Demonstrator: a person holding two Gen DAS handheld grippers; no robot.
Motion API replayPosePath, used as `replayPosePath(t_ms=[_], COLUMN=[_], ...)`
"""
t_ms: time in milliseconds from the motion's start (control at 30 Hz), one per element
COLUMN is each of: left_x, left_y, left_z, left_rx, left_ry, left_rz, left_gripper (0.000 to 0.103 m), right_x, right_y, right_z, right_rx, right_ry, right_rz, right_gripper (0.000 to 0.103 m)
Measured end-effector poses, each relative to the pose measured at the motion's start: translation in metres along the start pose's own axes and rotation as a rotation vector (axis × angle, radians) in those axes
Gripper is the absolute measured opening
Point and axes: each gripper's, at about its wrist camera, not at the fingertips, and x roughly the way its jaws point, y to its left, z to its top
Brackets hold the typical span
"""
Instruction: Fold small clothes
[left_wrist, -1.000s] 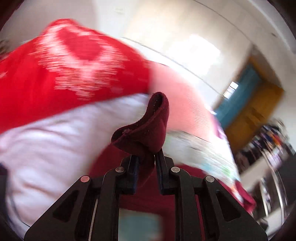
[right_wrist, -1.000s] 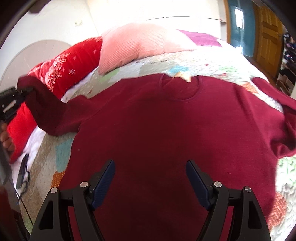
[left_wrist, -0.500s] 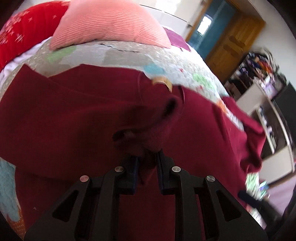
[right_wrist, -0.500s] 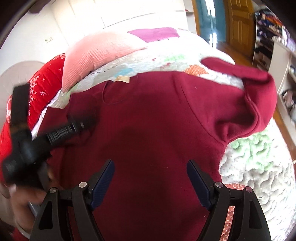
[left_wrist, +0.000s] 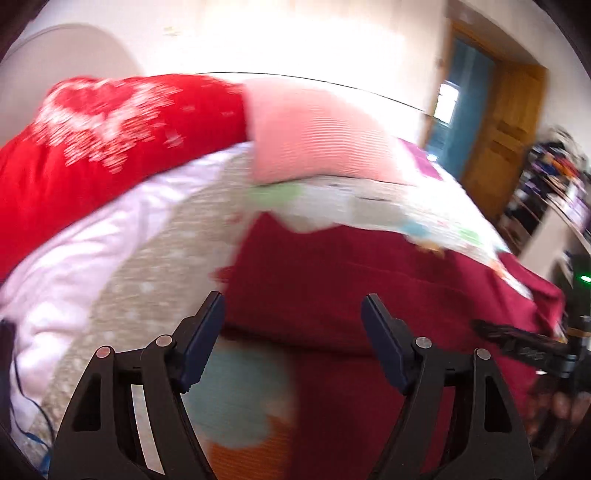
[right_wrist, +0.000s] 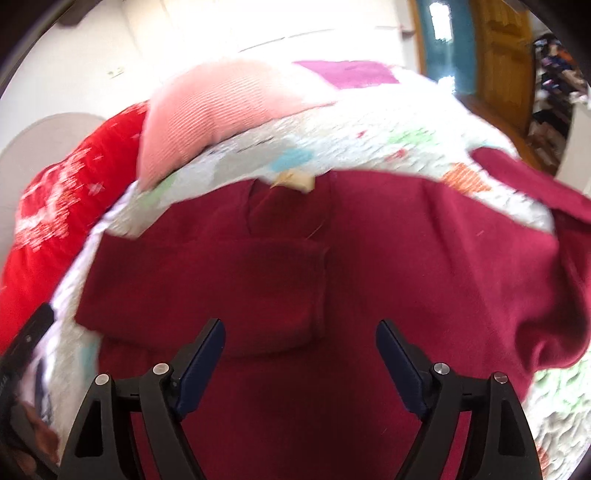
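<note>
Released since half a second ago: left gripper (left_wrist: 291, 332) has let go of the sleeve (right_wrist: 207, 291), which now lies folded across the sweater (right_wrist: 424, 280).

Left gripper stands wide open and empty, hovering off the garment's 9 o'clock edge, judged to be drawing back after laying the sleeve. Right gripper (right_wrist: 299, 362) is likewise spread wide with nothing between its fingers, low over the hem at 6 o'clock, probably waiting for its own turn. Sweater lies flat, collar tag at 12 o'clock; the far sleeve at 3 o'clock is bunched and not yet folded. Surface is a patchwork quilt (right_wrist: 369, 122) on a bed, soft and wrinkled. Red blanket (left_wrist: 74, 166) at 10 o'clock, pink pillow (right_wrist: 221, 107) at 11, wooden door (right_wrist: 506, 55) at 1 o'clock. Both views are motion-blurred.
</note>
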Motion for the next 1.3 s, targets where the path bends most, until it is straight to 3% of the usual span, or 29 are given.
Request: replayPosePath(t_ms=[67, 133, 200, 233, 267, 333, 433, 567, 767, 833, 867, 933, 967, 1000, 1067, 1167, 1267, 1300], left_x=[0.011, 0.021, 0.024, 0.024, 0.022, 0.02, 0.021, 0.022, 0.029, 0.028, 0.028, 0.027, 0.026, 0.026, 0.029, 0.038, 0.05, 0.056], left_y=[0.021, 0.037, 0.047, 0.051, 0.053, 0.051, 0.048, 0.042, 0.025, 0.019, 0.017, 0.013, 0.013, 0.012, 0.009, -0.002, -0.014, -0.017], left_z=[-0.003, -0.004, -0.002, 0.0, 0.0, 0.0, -0.003, -0.005, -0.01, -0.011, -0.011, -0.01, -0.01, -0.009, -0.007, -0.005, -0.005, -0.007], left_rx=[-0.057, -0.11, -0.146, -0.165, -0.171, -0.165, -0.163, -0.144, -0.089, -0.067, -0.06, -0.048, -0.048, -0.05, -0.052, -0.025, -0.004, 0.013], left_ry=[-0.002, 0.031, 0.046, 0.04, 0.031, 0.017, 0.022, 0.024, 0.043, 0.041, 0.039, 0.032, 0.027, 0.023, 0.025, 0.048, 0.073, 0.087], left_rz=[0.02, 0.017, -0.004, -0.002, 0.003, 0.013, 0.019, 0.027, 0.02, 0.014, 0.011, 0.01, 0.008, 0.002, -0.014, -0.02, 0.017, 0.038], left_gripper=[0.076, 0.076, 0.076, 0.076, 0.076, 0.076, 0.076, 0.076, 0.076, 0.076, 0.076, 0.076, 0.076, 0.076, 0.076, 0.076, 0.076, 0.076], right_x=[0.008, 0.028, 0.045, 0.046, 0.044, 0.034, -0.001, -0.036, 0.002, 0.017, 0.016, 0.005, -0.007, -0.014, -0.03, -0.02, 0.011, 0.018], right_y=[-0.003, -0.006, -0.007, -0.001, 0.003, 0.013, 0.006, -0.019, -0.069, -0.078, -0.078, -0.076, -0.071, -0.066, -0.044, 0.003, 0.052, 0.063], right_z=[0.008, 0.014, 0.016, 0.016, 0.017, 0.023, 0.033, 0.044, 0.039, 0.034, 0.034, 0.033, 0.034, 0.035, 0.039, 0.041, 0.042, 0.041], right_rx=[-0.006, -0.021, -0.048, -0.092, -0.119, -0.185, -0.197, -0.183, -0.125, -0.117, -0.116, -0.108, -0.094, -0.082, -0.086, -0.177, -0.255, -0.279], right_ry=[-0.029, -0.017, 0.018, -0.015, -0.024, -0.037, -0.099, -0.195, -0.081, -0.041, -0.044, -0.08, -0.122, -0.153, -0.206, -0.137, -0.054, -0.048], right_rz=[-0.048, -0.043, -0.044, -0.054, -0.034, -0.04, 0.019, -0.103, -0.289, -0.313, -0.317, -0.326, -0.317, -0.297, -0.183, 0.044, 0.177, 0.179], right_gripper=[0.082, 0.079, 0.053, 0.04, 0.007, 0.007, 0.004, 0.004, 0.004, 0.006, 0.009, 0.028, 0.047, 0.056, 0.056, 0.053, 0.031, 0.03])
